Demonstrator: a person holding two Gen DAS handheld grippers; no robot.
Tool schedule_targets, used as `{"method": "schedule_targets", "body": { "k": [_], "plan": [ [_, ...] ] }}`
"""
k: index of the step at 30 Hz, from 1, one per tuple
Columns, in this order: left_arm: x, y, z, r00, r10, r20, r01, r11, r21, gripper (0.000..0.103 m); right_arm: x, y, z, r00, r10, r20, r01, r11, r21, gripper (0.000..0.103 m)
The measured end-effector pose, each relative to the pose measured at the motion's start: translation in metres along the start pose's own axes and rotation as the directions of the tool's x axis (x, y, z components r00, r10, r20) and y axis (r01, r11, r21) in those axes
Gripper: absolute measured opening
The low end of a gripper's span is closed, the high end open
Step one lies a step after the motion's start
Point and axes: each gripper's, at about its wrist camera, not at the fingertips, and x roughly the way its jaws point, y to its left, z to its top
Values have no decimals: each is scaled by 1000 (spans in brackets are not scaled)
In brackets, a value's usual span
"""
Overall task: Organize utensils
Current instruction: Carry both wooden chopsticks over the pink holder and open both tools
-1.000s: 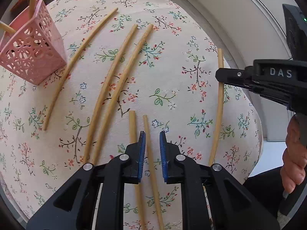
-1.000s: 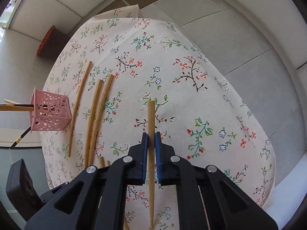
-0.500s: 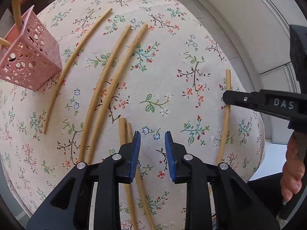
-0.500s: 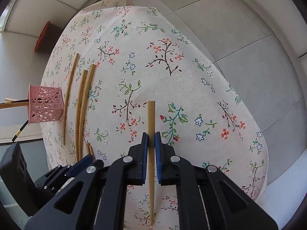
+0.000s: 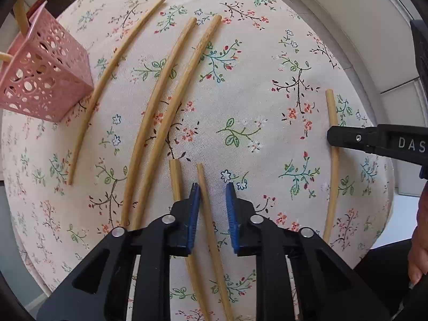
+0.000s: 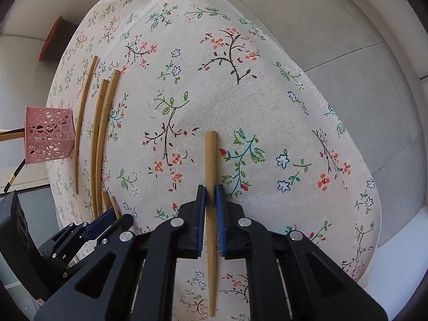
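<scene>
Several wooden chopsticks lie on a floral tablecloth point(image 5: 254, 101). My left gripper point(image 5: 212, 190) is open, low over the cloth, with one chopstick point(image 5: 204, 187) between its jaws and another point(image 5: 175, 179) just left of them. My right gripper point(image 6: 210, 191) is shut on a chopstick point(image 6: 210, 155), which also shows in the left wrist view point(image 5: 333, 115). A pink perforated holder point(image 5: 45, 85) with chopsticks in it stands at the far left; it also shows in the right wrist view point(image 6: 48, 136).
Three long chopsticks point(image 5: 160, 93) lie between the holder and my left gripper. The table edge runs close on the right, with grey floor tiles point(image 6: 361, 53) beyond. A red stool point(image 6: 52, 40) stands behind the table.
My left gripper has opened wider and shifted so one chopstick lies between its jaws. My right gripper, still gripping its chopstick, has moved toward the table's near right side.
</scene>
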Motion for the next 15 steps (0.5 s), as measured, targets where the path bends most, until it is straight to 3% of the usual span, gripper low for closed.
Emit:
{"method": "schedule_targets", "body": {
  "k": [2, 4, 7, 9, 15],
  "plan": [
    [-3, -4, -5, 999, -16, 31, 16, 1000, -10, 4, -5, 0, -3, 999, 30, 30, -30, 1000, -4, 8],
    [-17, -3, -13, 997, -11, 81, 11, 1000, -5, 4, -18, 7, -12, 995, 63, 81, -60, 997, -44, 8],
    [-60, 10, -28, 981, -62, 183, 69, 997, -31, 4, -48, 27, -35, 983, 87, 161, -61, 985, -160, 8],
    [-90, 21, -44, 961, -91, 261, 109, 992, -56, 4, -68, 37, -57, 966, 130, 225, -77, 970, -232, 8],
    [-173, 26, -86, 872, -91, 482, 149, 985, -83, 4, -118, 69, -130, 893, 253, 373, -72, 897, -435, 8]
  ]
}}
